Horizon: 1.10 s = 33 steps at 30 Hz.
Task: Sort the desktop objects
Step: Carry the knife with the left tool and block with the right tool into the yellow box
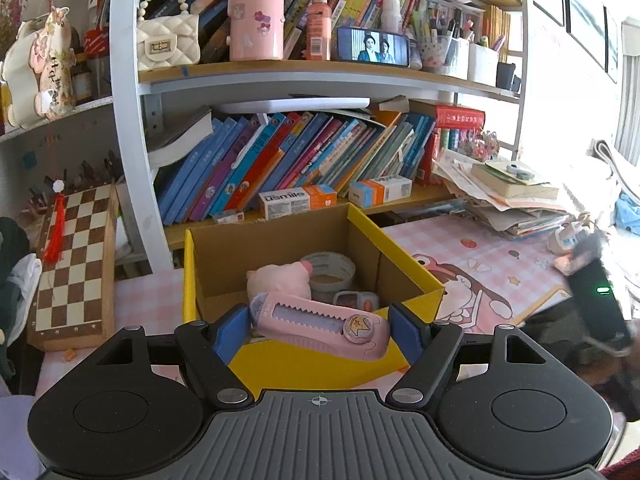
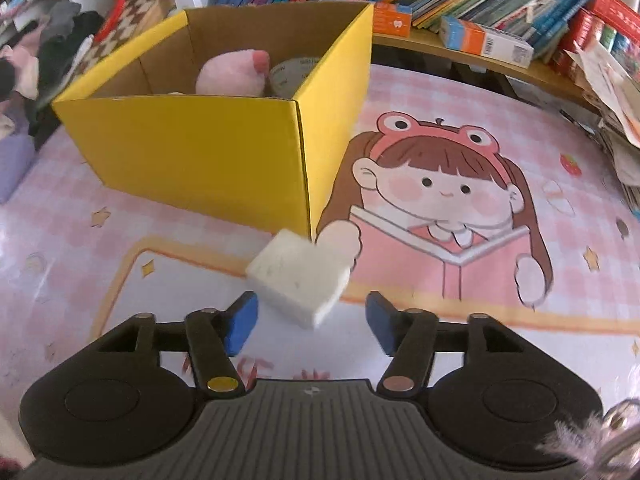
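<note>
A yellow cardboard box (image 1: 416, 270) stands on the pink desk mat; it also shows in the right wrist view (image 2: 192, 152). Inside lie a pink plush (image 1: 280, 280), a tape roll (image 1: 332, 272) and a small case (image 1: 354, 300). My left gripper (image 1: 320, 330) holds a pink utility knife (image 1: 320, 324) between its blue pads, over the box's near rim. My right gripper (image 2: 312, 322) is open, its pads either side of a white eraser block (image 2: 300, 276) lying on the mat just in front of the box's corner.
A bookshelf (image 1: 280, 68) full of books stands behind the box. A chessboard (image 1: 76, 264) leans at the left. Paper stacks (image 1: 512, 196) pile at the right. The cartoon mat (image 2: 440, 200) stretches right of the box. The other gripper (image 1: 592, 292) shows at the right edge.
</note>
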Tool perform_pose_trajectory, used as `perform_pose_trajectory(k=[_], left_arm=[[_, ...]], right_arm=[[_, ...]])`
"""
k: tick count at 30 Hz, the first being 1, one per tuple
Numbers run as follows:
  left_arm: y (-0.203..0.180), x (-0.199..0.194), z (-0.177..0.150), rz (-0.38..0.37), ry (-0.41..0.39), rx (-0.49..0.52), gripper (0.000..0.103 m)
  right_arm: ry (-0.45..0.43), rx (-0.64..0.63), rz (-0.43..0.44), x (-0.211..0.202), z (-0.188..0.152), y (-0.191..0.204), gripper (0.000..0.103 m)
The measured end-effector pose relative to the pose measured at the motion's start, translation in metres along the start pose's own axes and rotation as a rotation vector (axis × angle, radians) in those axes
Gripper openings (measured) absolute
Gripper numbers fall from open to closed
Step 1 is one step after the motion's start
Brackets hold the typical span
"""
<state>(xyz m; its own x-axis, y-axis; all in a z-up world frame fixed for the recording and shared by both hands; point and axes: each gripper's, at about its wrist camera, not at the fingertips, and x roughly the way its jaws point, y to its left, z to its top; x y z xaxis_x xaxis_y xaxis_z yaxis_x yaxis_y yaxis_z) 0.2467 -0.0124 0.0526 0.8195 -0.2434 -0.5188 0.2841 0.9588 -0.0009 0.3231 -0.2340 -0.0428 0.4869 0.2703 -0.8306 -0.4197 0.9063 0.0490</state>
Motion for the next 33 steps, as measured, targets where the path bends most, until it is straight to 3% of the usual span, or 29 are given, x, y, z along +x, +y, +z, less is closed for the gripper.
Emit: perform_pose_trajectory(k=[1, 5, 7, 10, 16, 25, 33], left_arm=[[0.0, -0.001, 0.0, 0.0, 0.0, 0.001, 0.076], [0.0, -0.002, 0.0, 0.005, 0.006, -0.004, 0.076], [0.001, -0.001, -0.001, 0.006, 0.01, -0.005, 0.076], [0.0, -0.001, 0.0, 0.004, 0.012, 0.0, 0.076], [0.0, 0.001, 0.004, -0.01, 0.0, 0.007, 0.076], [0.002, 0.003, 0.013, -0.011, -0.018, 0.017, 0.076], [0.007, 0.012, 0.023, 0.016, -0.028, 0.026, 0.076]], right_arm=[[0.001, -0.015, -0.001, 0.004, 0.003, 0.002, 0.074], [0.028, -0.071, 0.007, 0.019, 0.009, 0.008, 0.075], [0.039, -0.084, -0.001, 0.023, 0.009, 0.009, 0.062], [0.042, -0.099, -0.008, 0.023, 0.009, 0.01, 0.05], [0.023, -0.103, 0.027, 0.001, 0.008, 0.01, 0.04], [-0.083, -0.117, 0.139, -0.063, 0.025, 0.019, 0.039], [-0.246, -0.098, 0.217, -0.096, 0.071, 0.028, 0.039]])
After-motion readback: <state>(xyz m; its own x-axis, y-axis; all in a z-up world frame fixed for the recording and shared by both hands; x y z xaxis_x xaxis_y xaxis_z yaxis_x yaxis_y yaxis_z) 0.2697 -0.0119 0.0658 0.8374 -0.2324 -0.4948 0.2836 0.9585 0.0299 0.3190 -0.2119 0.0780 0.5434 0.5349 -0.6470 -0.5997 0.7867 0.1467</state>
